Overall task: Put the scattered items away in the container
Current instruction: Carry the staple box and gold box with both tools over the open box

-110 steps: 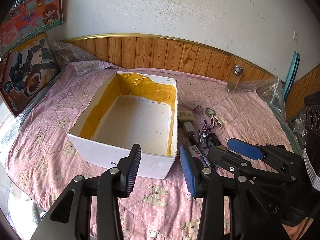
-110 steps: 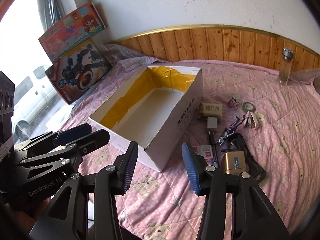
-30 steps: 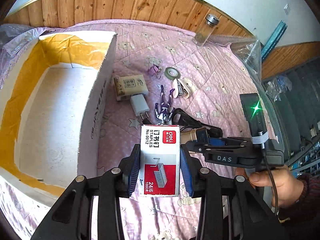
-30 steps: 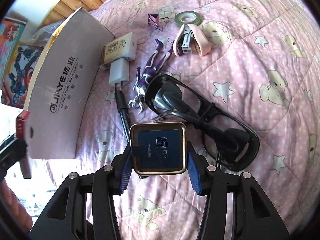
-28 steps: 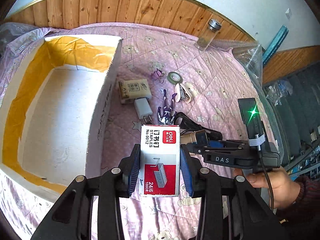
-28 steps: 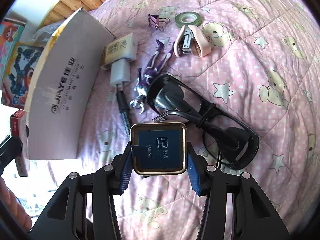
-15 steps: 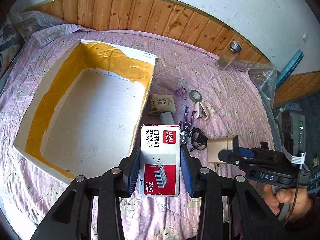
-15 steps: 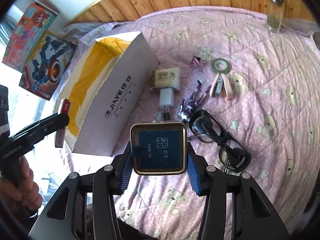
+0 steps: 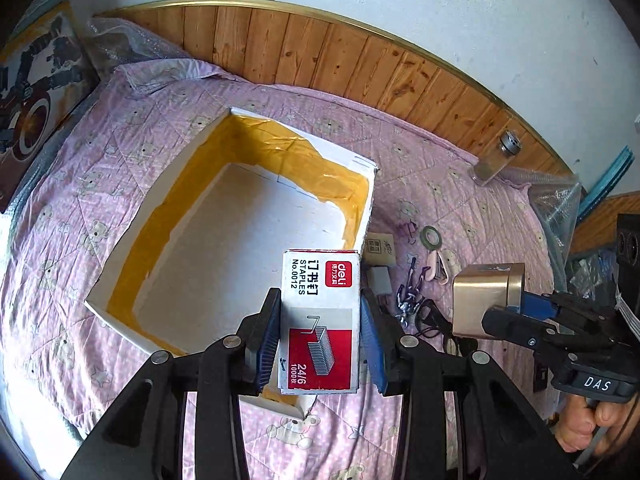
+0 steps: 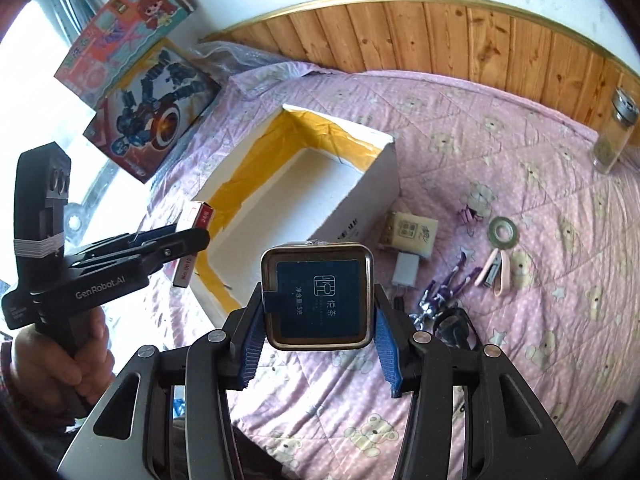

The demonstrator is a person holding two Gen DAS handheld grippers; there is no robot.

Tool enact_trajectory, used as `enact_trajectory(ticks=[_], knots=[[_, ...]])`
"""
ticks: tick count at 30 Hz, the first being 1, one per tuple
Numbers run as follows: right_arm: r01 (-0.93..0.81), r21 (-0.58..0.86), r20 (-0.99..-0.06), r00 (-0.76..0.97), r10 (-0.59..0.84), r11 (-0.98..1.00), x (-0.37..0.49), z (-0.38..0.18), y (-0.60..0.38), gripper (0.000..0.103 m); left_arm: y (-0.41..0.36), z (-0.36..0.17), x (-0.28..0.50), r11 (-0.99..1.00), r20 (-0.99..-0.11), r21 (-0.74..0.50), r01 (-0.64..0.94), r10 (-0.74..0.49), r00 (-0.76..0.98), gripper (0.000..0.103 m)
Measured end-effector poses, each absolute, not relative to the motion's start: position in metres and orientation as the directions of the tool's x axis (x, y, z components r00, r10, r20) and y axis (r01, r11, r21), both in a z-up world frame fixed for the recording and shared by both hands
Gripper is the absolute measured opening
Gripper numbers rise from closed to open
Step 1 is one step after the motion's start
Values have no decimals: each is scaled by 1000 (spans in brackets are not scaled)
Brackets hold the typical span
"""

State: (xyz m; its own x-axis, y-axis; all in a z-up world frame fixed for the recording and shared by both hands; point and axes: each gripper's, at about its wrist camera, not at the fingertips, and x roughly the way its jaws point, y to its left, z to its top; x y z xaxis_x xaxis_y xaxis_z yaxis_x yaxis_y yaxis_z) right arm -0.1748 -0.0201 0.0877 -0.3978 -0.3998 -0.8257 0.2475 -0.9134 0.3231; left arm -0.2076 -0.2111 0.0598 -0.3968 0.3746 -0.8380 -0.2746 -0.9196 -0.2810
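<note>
A pink bear-print quilt (image 10: 500,380) meets wood-panelled wall (image 10: 440,36) at twelve o'clock. Left gripper (image 9: 320,340) clamps a red-white staple box (image 9: 320,320); right gripper (image 10: 318,344) clamps a gold square tin (image 10: 318,300).

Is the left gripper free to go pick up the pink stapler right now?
Probably not yet. The left gripper is shut on the staples box, so its jaws are full. The pink stapler lies in the open on the quilt, with nothing over it, once the box is dropped.

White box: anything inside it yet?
The white box shows only a bare white floor and yellow-taped walls. The near-right corner is hidden behind the staples box in the left gripper.
</note>
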Motion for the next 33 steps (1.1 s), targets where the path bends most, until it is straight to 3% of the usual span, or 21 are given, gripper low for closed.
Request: enact_trajectory(ticks=[13,33], knots=[[322,334,-811,-381,-444,-886,-224,104,-57,51,-215,69,-246,-917,-834,-287,-277,382,-399,39],[315,311,-856,-317,-408,-897,-306,63,-89,51,-219,24,-342,-937,-879,-265,-228,332,-344,39]])
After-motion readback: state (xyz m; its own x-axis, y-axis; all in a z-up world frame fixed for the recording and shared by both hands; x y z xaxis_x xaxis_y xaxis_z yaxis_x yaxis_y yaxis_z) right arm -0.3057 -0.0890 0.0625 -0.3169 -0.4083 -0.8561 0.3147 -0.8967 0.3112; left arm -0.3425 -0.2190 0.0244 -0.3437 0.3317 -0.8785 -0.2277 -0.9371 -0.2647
